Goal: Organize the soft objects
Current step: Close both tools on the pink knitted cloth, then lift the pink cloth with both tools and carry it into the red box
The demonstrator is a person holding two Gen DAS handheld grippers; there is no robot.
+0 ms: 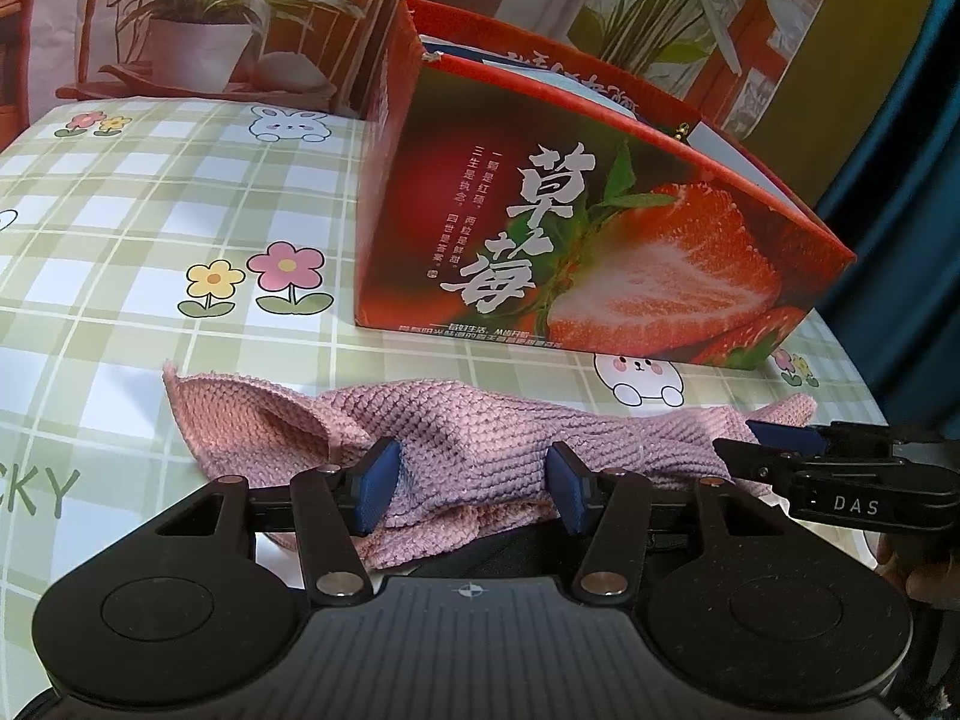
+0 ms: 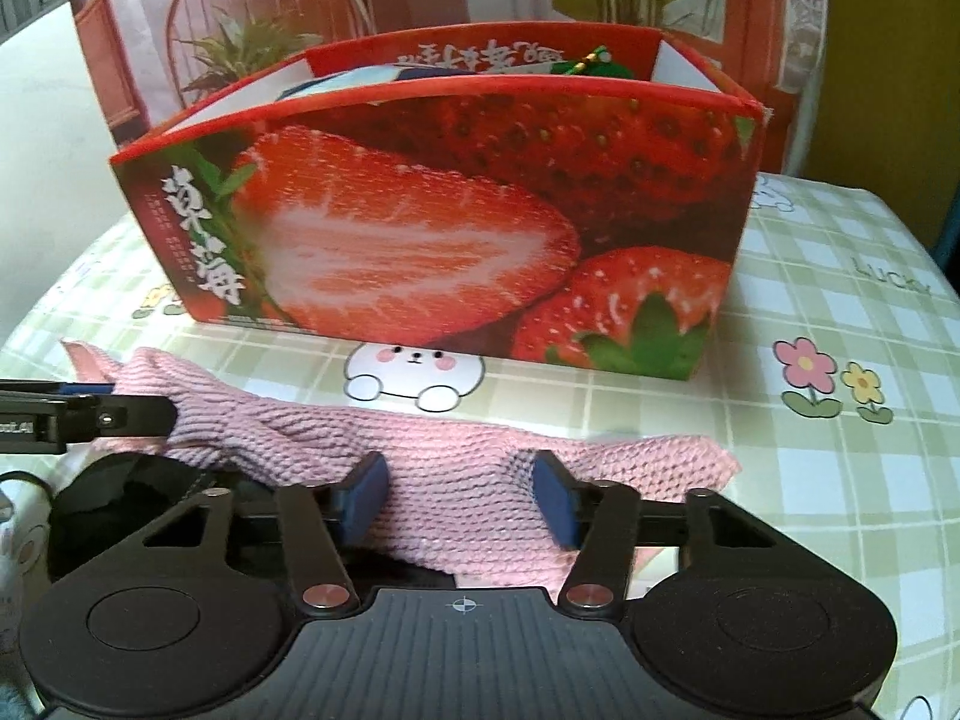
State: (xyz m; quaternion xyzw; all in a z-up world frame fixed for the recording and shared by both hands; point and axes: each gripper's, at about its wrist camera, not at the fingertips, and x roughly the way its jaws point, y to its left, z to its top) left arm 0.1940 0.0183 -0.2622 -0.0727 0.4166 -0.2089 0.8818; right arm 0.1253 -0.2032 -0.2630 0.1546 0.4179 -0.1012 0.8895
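Observation:
A pink knitted cloth (image 1: 480, 426) lies crumpled across the near edge of the table, in front of a red strawberry-printed box (image 1: 600, 210). My left gripper (image 1: 474, 492) has its blue pads pressed into a bunch of the cloth near its middle. In the right wrist view the same cloth (image 2: 456, 462) fills the gap of my right gripper (image 2: 459, 498), whose pads squeeze its right part. Each gripper shows side-on in the other's view: the right gripper (image 1: 774, 450) at the cloth's right end, the left gripper (image 2: 120, 405) at its left end.
The open-topped box (image 2: 450, 210) holds some items, with a green and gold one peeking over its rim. A green checked tablecloth (image 1: 150, 228) with flowers and rabbits covers the table. A printed backdrop with plants stands behind. A dark blue curtain (image 1: 888, 150) hangs at the right.

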